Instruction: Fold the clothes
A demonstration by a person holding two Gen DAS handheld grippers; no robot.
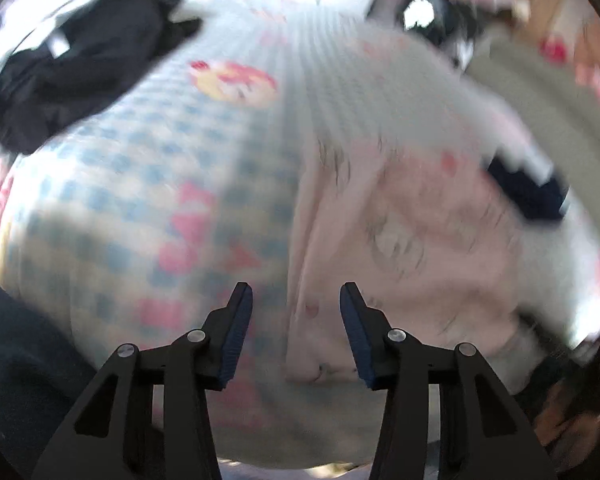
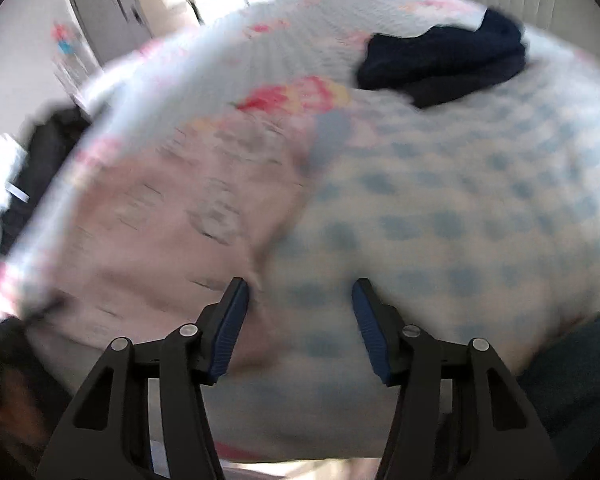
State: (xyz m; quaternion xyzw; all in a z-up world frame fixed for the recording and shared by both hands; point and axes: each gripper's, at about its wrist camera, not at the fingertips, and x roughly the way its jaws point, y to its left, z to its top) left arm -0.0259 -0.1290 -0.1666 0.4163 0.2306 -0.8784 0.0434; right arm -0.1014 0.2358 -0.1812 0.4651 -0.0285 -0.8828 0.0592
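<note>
Pink pyjama top [image 1: 400,232] lies spread on the blue-checked bedspread [image 1: 120,200], and your left gripper [image 1: 296,300] and right gripper [image 2: 300,296] hover wide apart, empty, apparently poised to pinch its edges.

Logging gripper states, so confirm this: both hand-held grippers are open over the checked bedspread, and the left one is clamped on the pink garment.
Not quite. The left hand-held gripper holds nothing: the left wrist view shows its jaws apart above the pink garment. The rest stands.

dark garment [image 2: 444,64] far, checked bedspread [image 2: 440,208] open nearer
</note>
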